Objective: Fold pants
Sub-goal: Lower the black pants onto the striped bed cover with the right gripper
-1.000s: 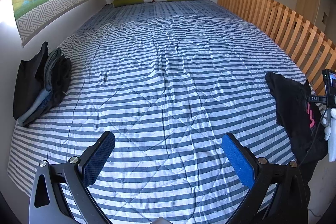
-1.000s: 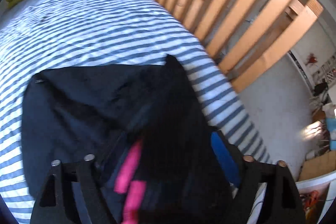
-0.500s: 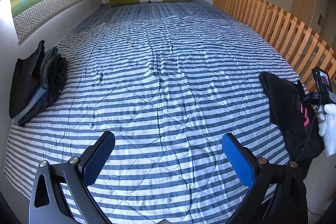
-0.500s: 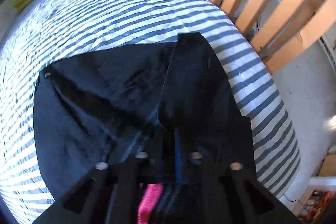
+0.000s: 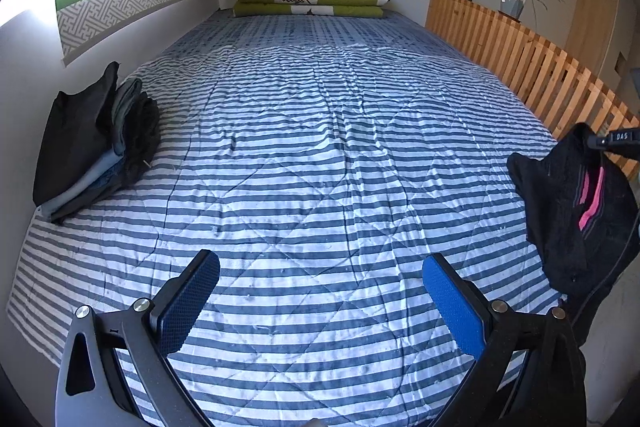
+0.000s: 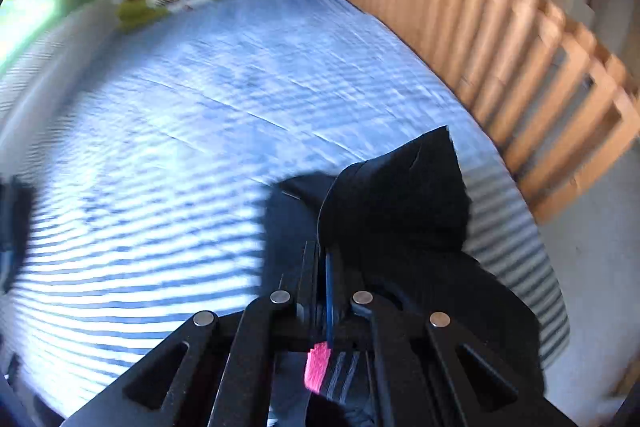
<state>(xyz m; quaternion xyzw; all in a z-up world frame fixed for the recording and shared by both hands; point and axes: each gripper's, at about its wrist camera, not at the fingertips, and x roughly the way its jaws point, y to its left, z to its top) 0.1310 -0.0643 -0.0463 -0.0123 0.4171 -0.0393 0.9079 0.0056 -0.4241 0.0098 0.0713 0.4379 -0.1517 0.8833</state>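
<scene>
Right tongs (image 6: 326, 267) are clamped on the black pants (image 6: 400, 203) at the bed's (image 5: 320, 155) right edge – left tongs (image 5: 320, 295) hang open, empty. Only one bunched pinch, so the fabric could slip out or drag off the side.

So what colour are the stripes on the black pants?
Pink, on the pants. The left wrist view shows them best.

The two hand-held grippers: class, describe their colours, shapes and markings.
The left gripper has a black frame with triangular cut-outs, silver round bolts, and flat fingers faced with textured blue pads. The right gripper has the same black frame, silver bolts and blue padding.
</scene>
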